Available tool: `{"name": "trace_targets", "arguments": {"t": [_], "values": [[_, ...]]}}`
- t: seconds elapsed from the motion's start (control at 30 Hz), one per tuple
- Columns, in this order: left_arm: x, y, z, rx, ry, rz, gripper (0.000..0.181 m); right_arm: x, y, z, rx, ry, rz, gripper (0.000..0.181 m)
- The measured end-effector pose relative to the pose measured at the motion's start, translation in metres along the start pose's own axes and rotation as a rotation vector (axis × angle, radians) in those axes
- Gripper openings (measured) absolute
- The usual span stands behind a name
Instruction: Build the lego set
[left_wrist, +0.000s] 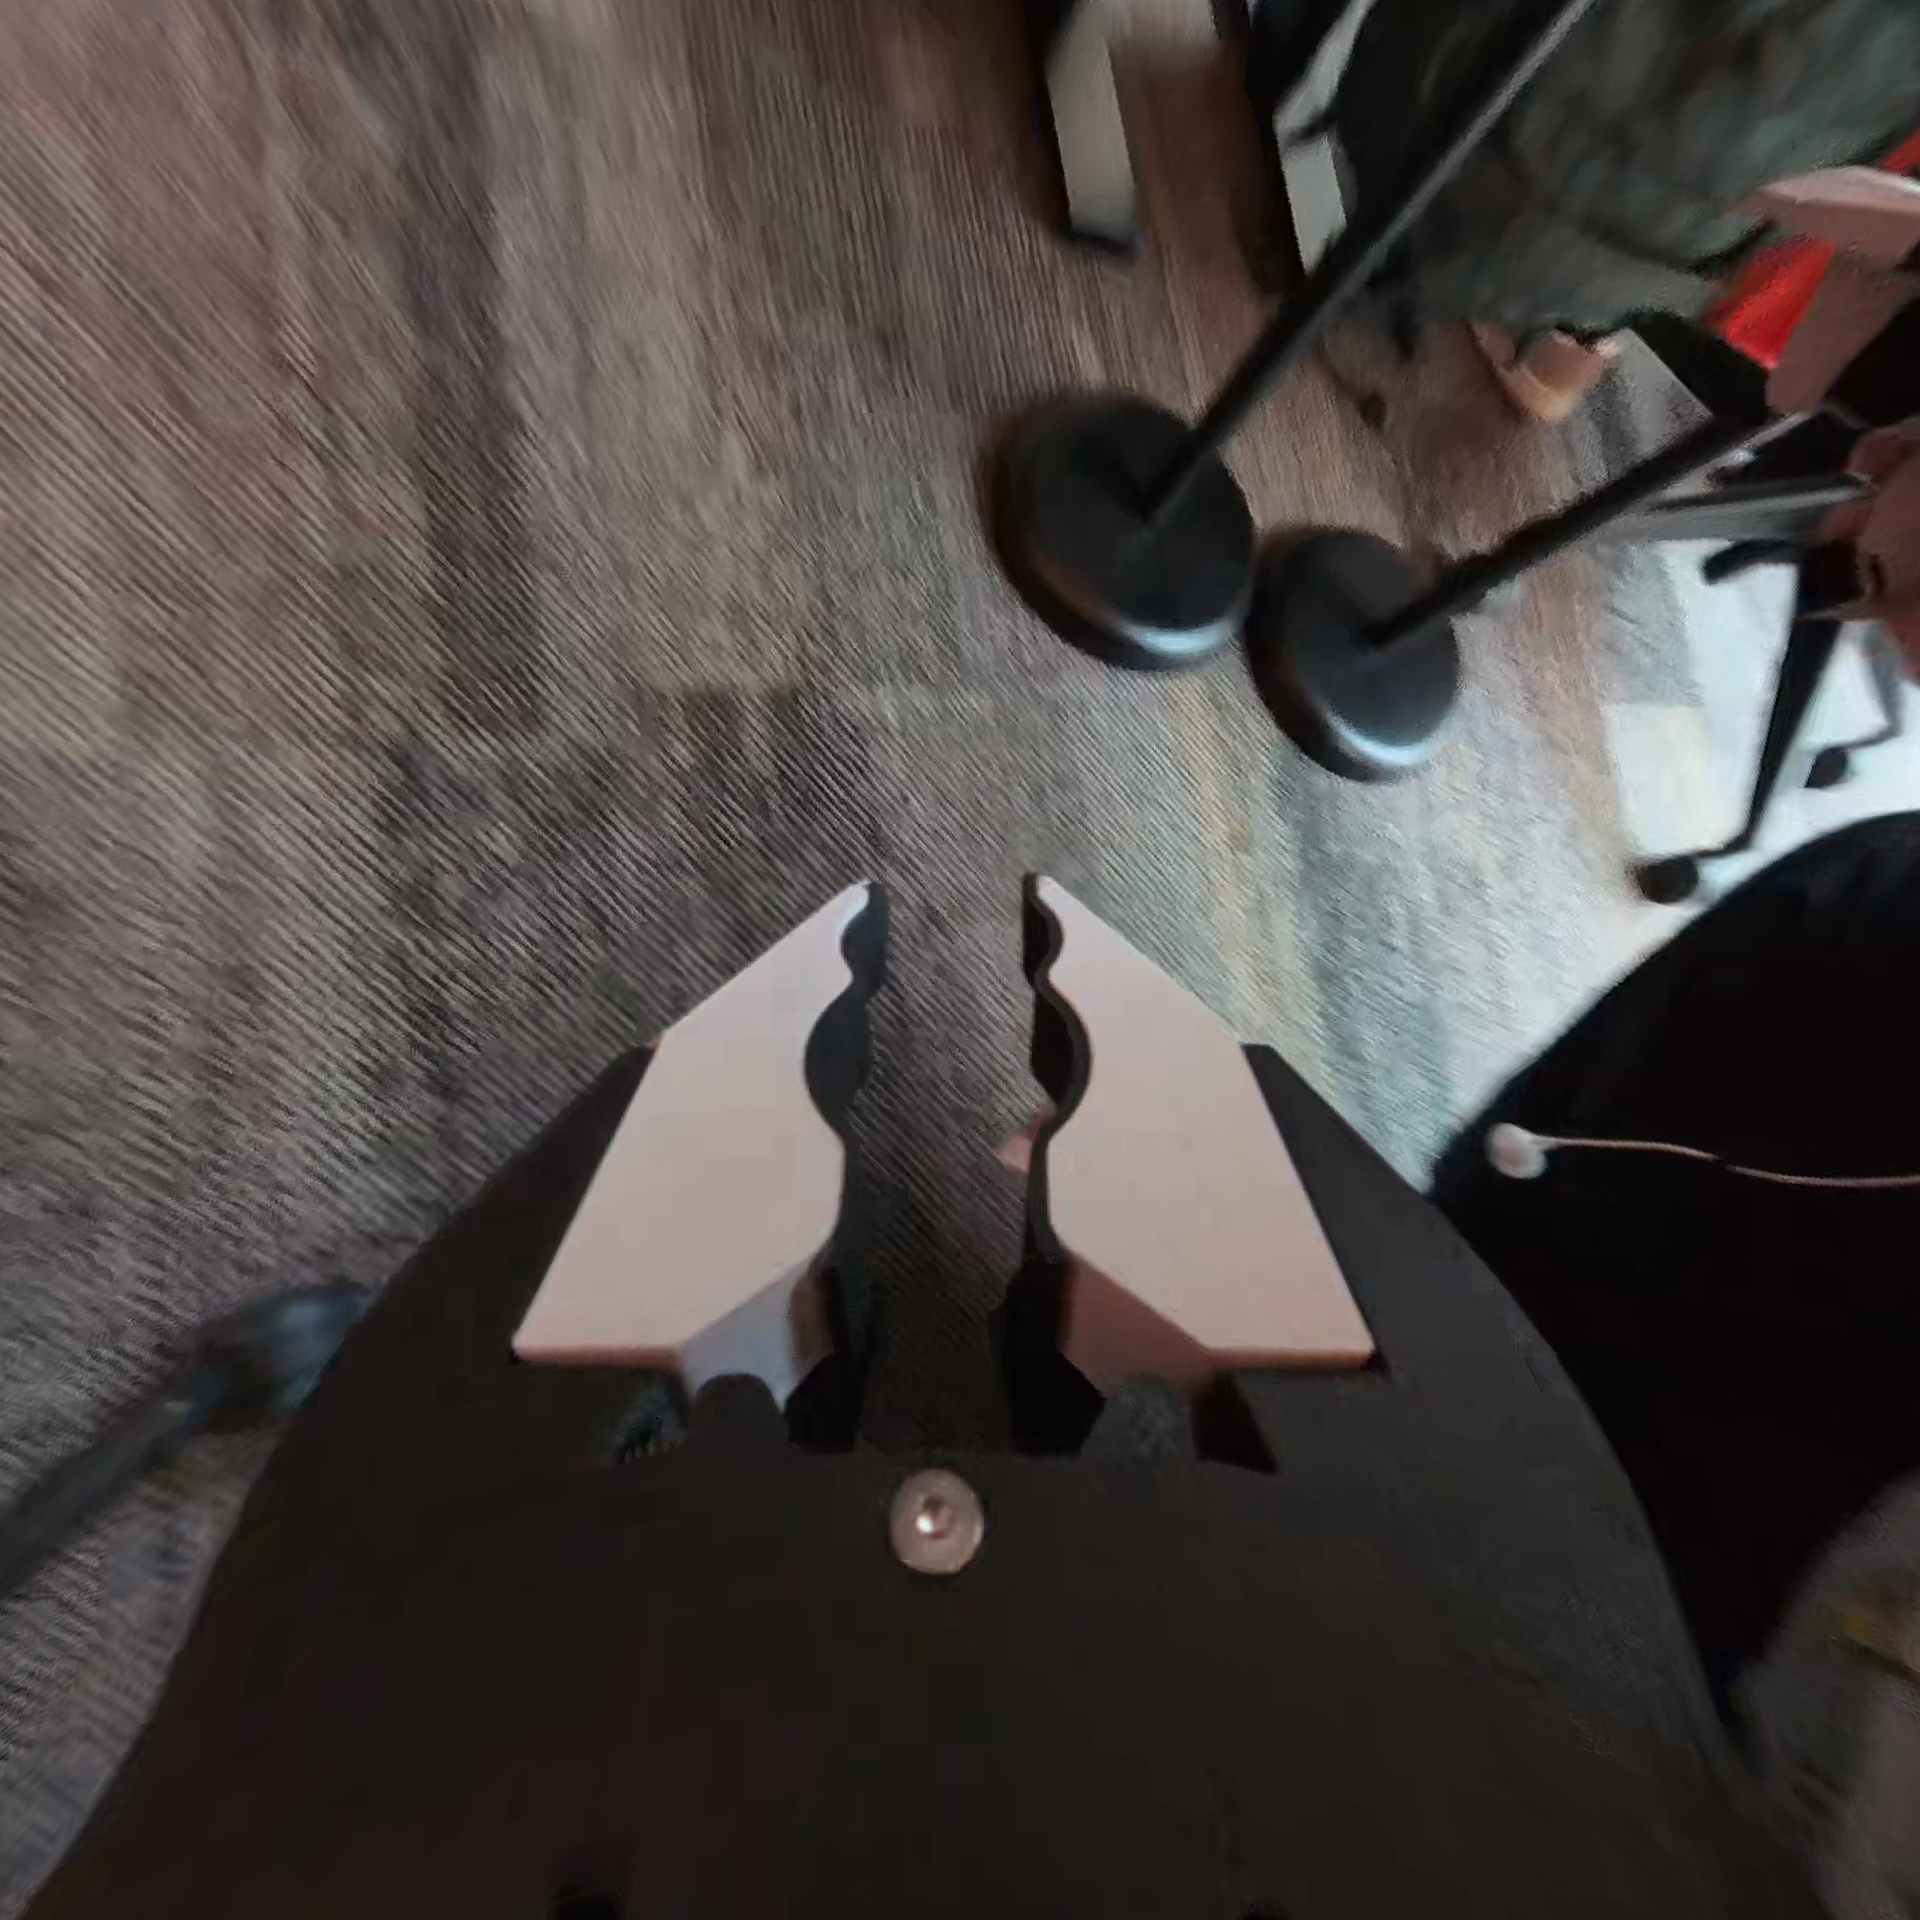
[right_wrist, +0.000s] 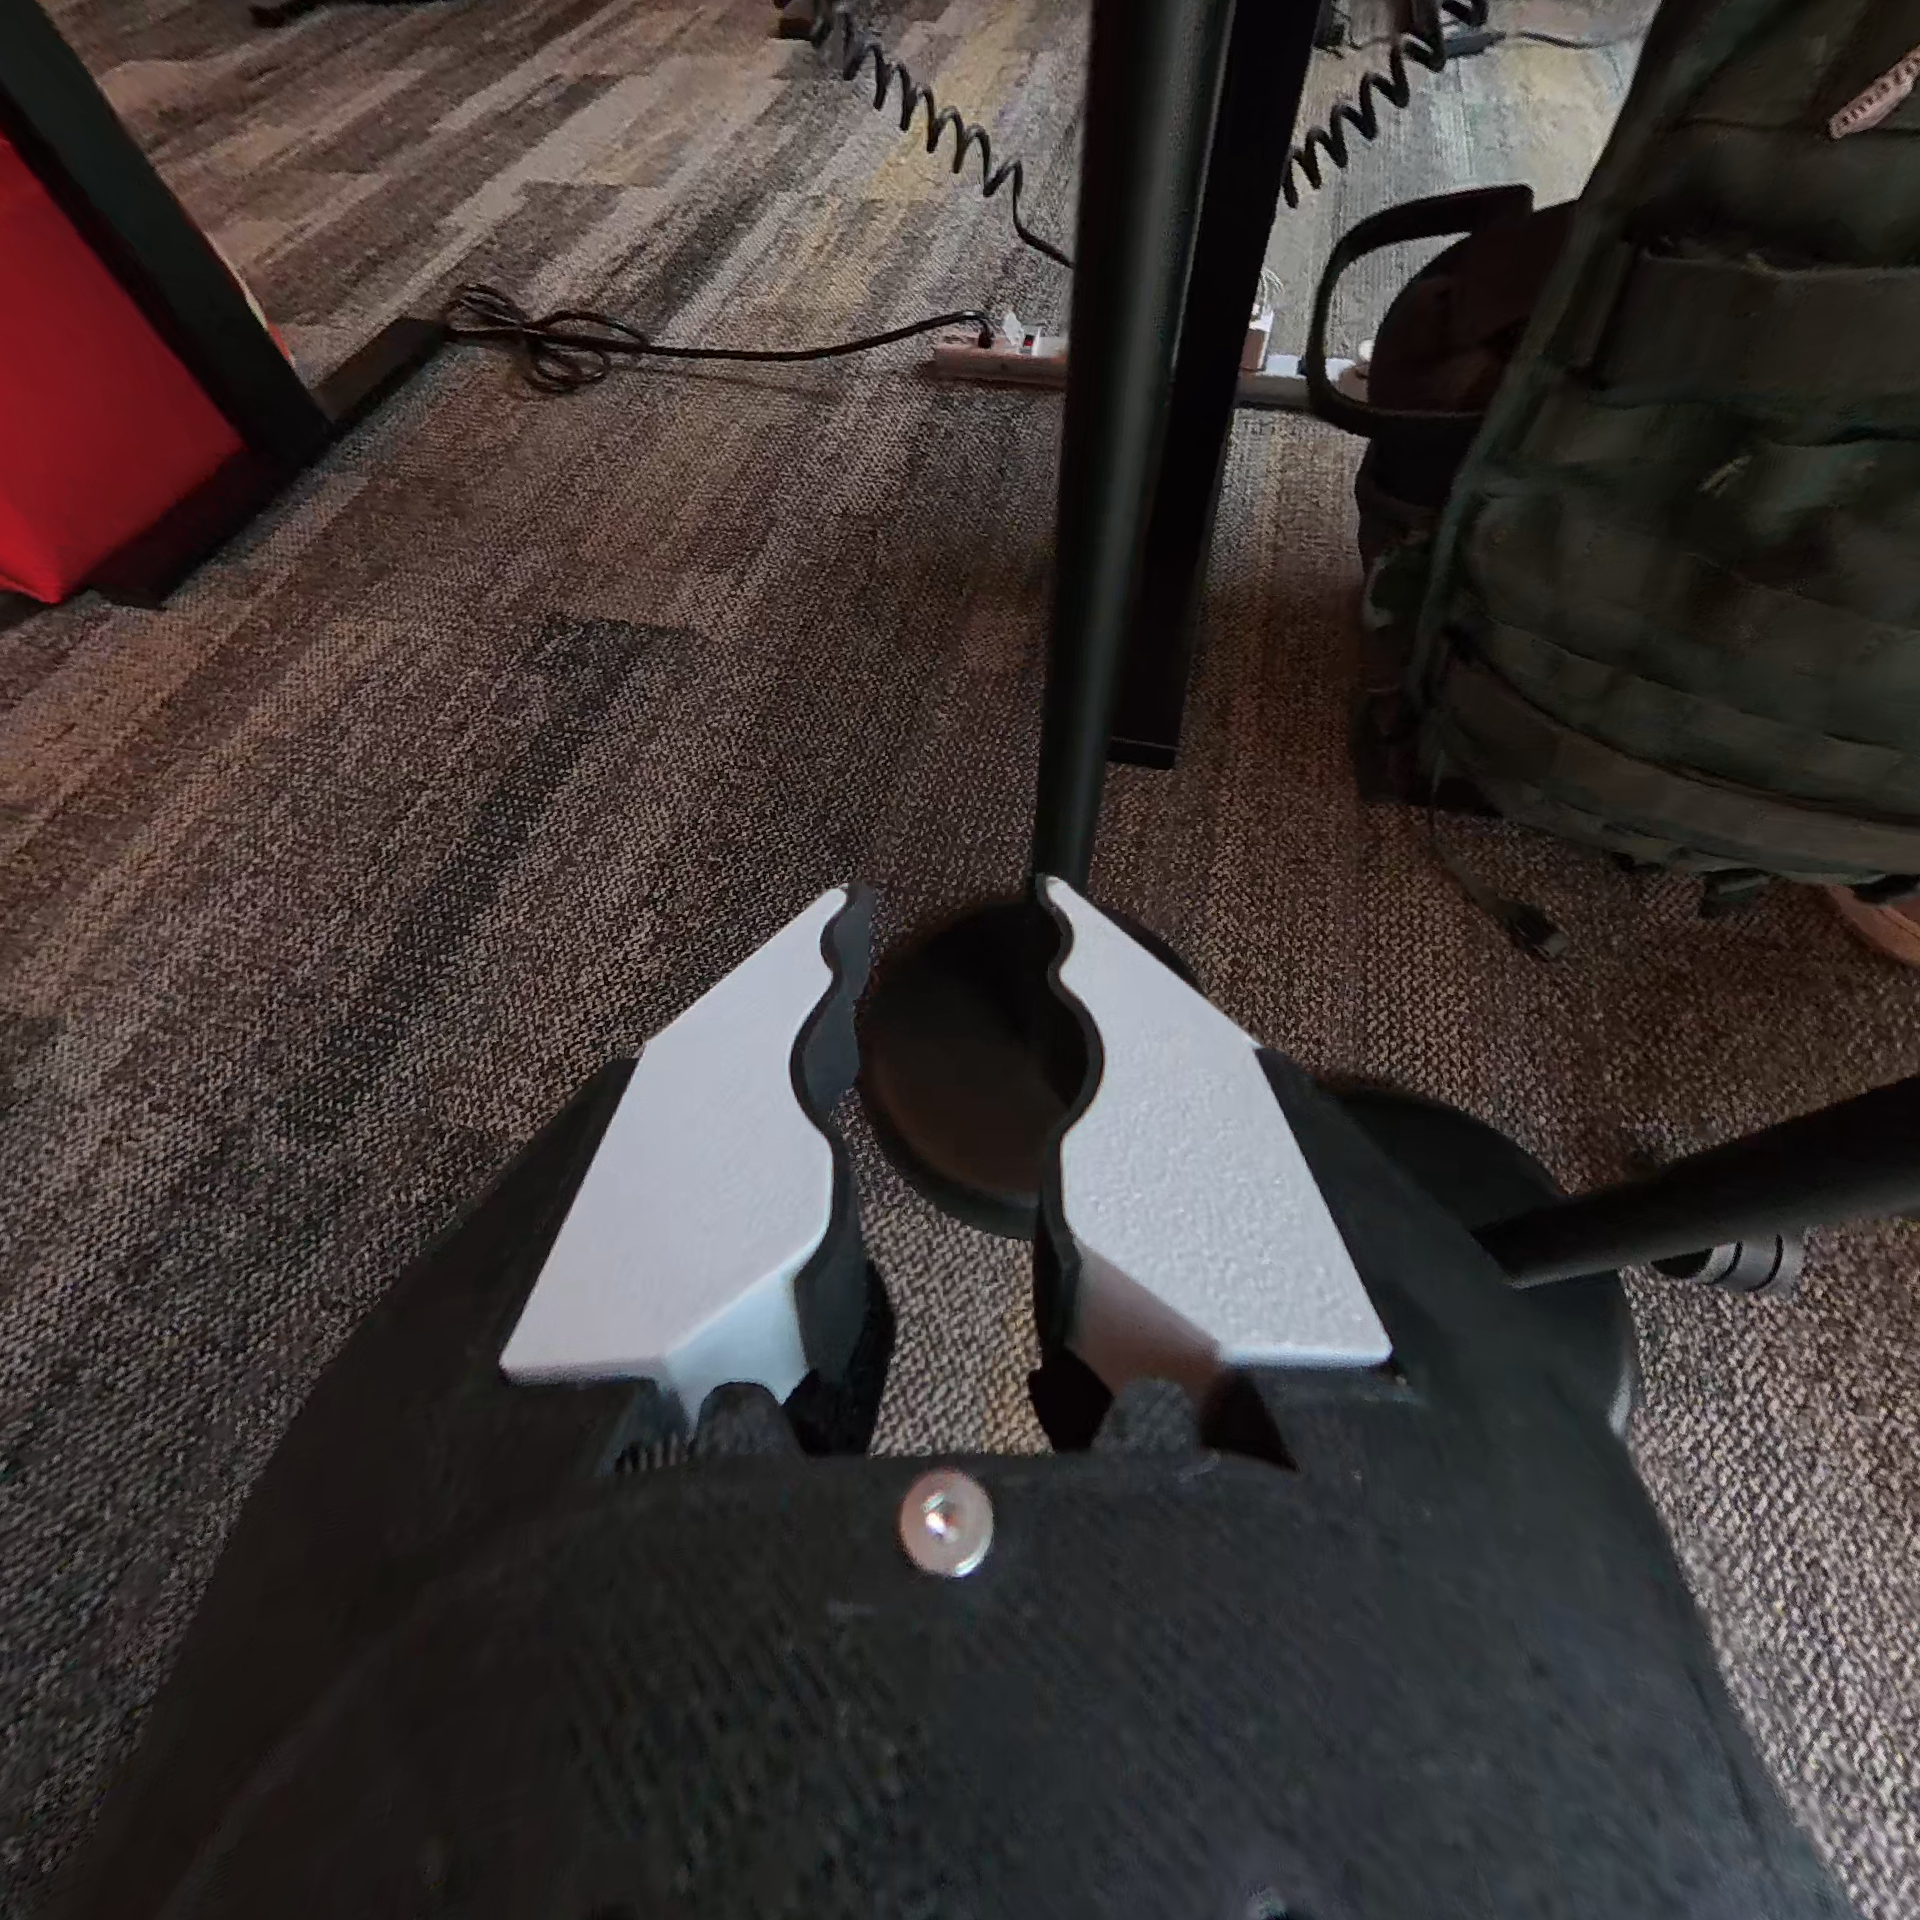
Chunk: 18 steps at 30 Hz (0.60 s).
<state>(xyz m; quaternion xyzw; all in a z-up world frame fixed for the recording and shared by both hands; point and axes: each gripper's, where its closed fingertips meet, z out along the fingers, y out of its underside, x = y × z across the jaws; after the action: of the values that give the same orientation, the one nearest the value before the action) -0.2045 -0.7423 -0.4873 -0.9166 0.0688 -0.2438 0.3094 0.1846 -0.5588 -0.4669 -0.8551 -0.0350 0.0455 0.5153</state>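
Observation:
No lego parts show in either view. My left gripper points down at grey carpet; its jaws stand a little apart with nothing between them. The left wrist view is blurred by motion. My right gripper also points down at the carpet, jaws a little apart and empty. Its tips hang over a round black stand base with a black pole rising from it.
Two round black stand bases with thin poles sit on the floor at right in the left wrist view. A green backpack, a red box, a power strip and cables lie about. A chair base stands at far right. The tips of one gripper are about 45 cm away from the tips of the other. The green backpack is about 30 cm from my right fingertips.

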Motion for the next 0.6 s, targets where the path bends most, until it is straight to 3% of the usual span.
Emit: {"name": "trace_targets", "arguments": {"t": [0.07, 0.23, 0.4, 0.5, 0.6], "values": [[0.010, 0.014, 0.007, -0.077, 0.087, -0.086, 0.014, -0.006, 0.000, -0.001, 0.002, -0.021, -0.033, 0.031], [0.027, 0.036, 0.018, -0.213, 0.130, -0.089, 0.021, -0.015, 0.009, 0.000, -0.032, -0.066, -0.093, 0.037], [0.069, 0.074, 0.032, -0.469, 0.283, -0.057, 0.021, -0.015, 0.012, 0.003, -0.037, -0.111, -0.084, 0.040], [0.081, 0.074, 0.035, -0.481, 0.327, -0.055, 0.018, -0.022, 0.009, 0.001, -0.022, -0.177, -0.075, 0.041], [0.067, 0.075, 0.037, -0.475, 0.266, -0.051, 0.020, -0.025, 0.006, 0.000, -0.012, -0.188, -0.078, 0.041]]}}
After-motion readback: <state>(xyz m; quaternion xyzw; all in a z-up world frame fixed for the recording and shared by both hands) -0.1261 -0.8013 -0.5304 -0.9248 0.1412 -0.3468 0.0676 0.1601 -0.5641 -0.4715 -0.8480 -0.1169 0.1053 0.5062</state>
